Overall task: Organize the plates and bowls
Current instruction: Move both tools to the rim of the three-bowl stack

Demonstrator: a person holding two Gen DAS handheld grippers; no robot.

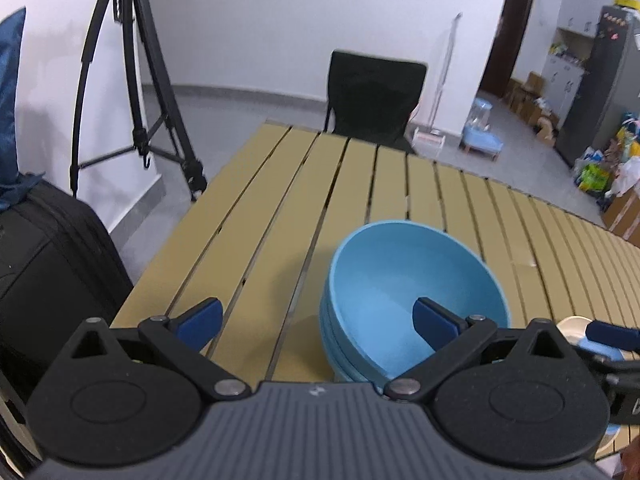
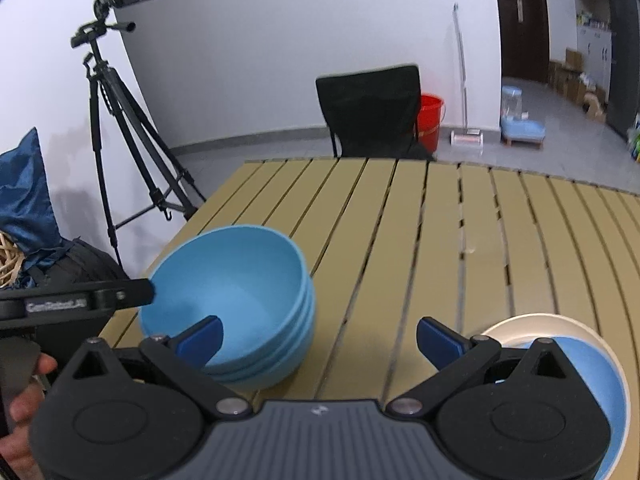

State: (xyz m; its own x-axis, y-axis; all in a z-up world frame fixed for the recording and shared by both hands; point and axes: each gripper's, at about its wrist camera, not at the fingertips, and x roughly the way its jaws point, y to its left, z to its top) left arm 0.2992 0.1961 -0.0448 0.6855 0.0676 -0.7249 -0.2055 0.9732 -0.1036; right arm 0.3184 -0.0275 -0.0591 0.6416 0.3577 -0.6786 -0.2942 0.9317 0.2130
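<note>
**Presently: Bowl Stack Near Left Table Edge**

The left gripper (image 1: 318, 320) is spread wide, one finger inside the stacked blue bowls (image 2: 236, 300). The right gripper (image 2: 319, 340) is spread, empty. The plates (image 2: 560, 344) sit at right. The slatted table (image 2: 440, 220) beyond is unobstructed.

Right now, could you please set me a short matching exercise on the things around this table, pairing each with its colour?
Things:
1. stacked bowls
2. bucket
3. chair
4. slatted table

Colours:
A. black
B. tan
C. light blue
D. red

Right pairs: 1-C, 2-D, 3-A, 4-B.
</note>
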